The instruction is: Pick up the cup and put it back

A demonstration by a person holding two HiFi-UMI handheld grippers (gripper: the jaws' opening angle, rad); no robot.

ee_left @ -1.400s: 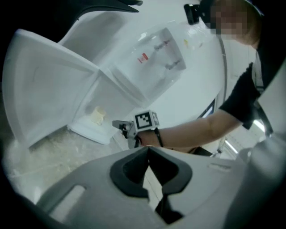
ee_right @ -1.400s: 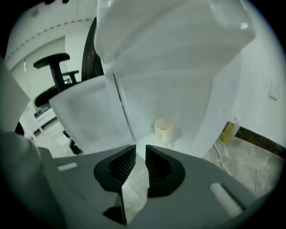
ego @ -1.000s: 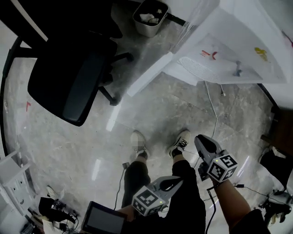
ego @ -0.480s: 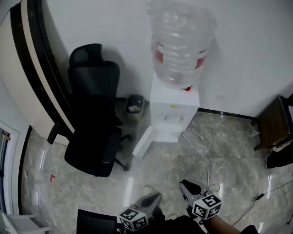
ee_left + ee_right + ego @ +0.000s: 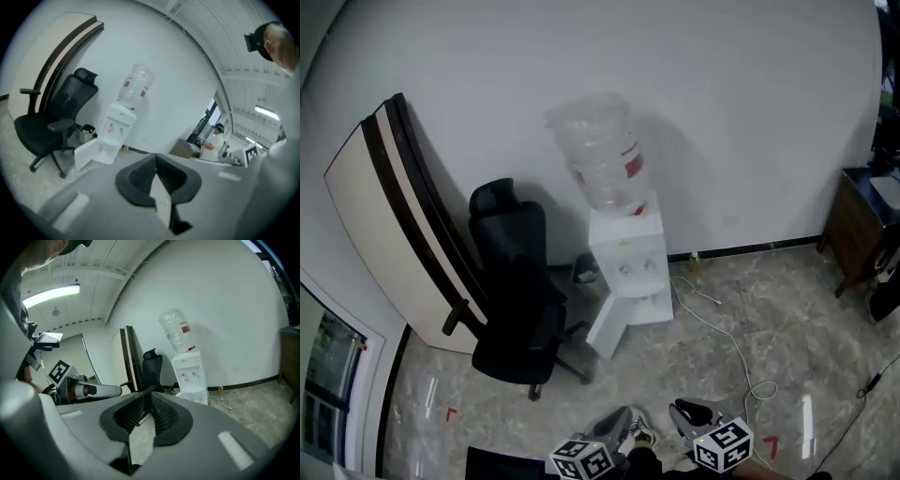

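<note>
No cup shows in any view. My left gripper and right gripper sit at the bottom edge of the head view, side by side, both pointing at a white water dispenser by the far wall. The dispenser carries a clear bottle, and its lower door hangs open. In the left gripper view the left gripper has its tips together with nothing between them. The right gripper looks the same in the right gripper view, tips meeting and empty. The dispenser stands well beyond both.
A black office chair stands left of the dispenser, with a small bin between them. A long board leans on the wall at the left. A wooden cabinet is at the right. A white cable trails across the marble floor.
The head view has swung up from the floor and the person's feet to the wall. The dispenser now looks smaller and farther off. Both grippers stay low in the frame, tips together.
</note>
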